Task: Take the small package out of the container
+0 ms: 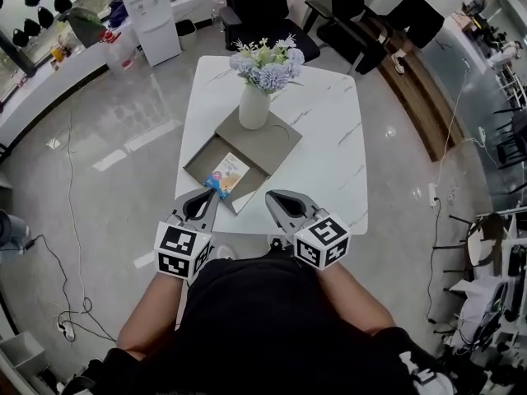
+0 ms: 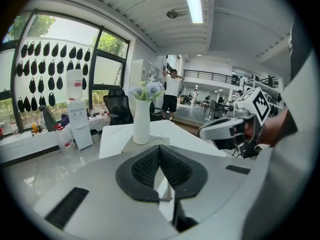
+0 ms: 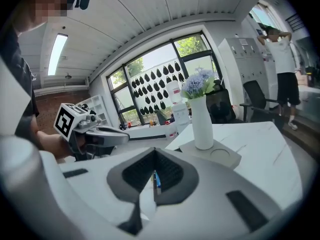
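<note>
A small colourful package (image 1: 228, 174) lies flat in the open brown container (image 1: 200, 164) on the white marble table (image 1: 329, 155). A white vase of pale flowers (image 1: 254, 105) stands on the container's grey lid (image 1: 276, 142). My left gripper (image 1: 216, 191) hovers at the near rim, its tip just short of the package and its jaws shut with nothing in them (image 2: 160, 148). My right gripper (image 1: 270, 194) hangs beside it over the table's near edge, also shut and empty (image 3: 155, 154). A sliver of blue shows past its tips.
A water dispenser (image 1: 152, 15) and black office chairs (image 1: 263, 6) stand beyond the table. Cables (image 1: 70, 220) trail over the glossy floor to the left. A person (image 3: 282, 59) stands far off. The vase (image 2: 141, 121) rises straight ahead of the left gripper.
</note>
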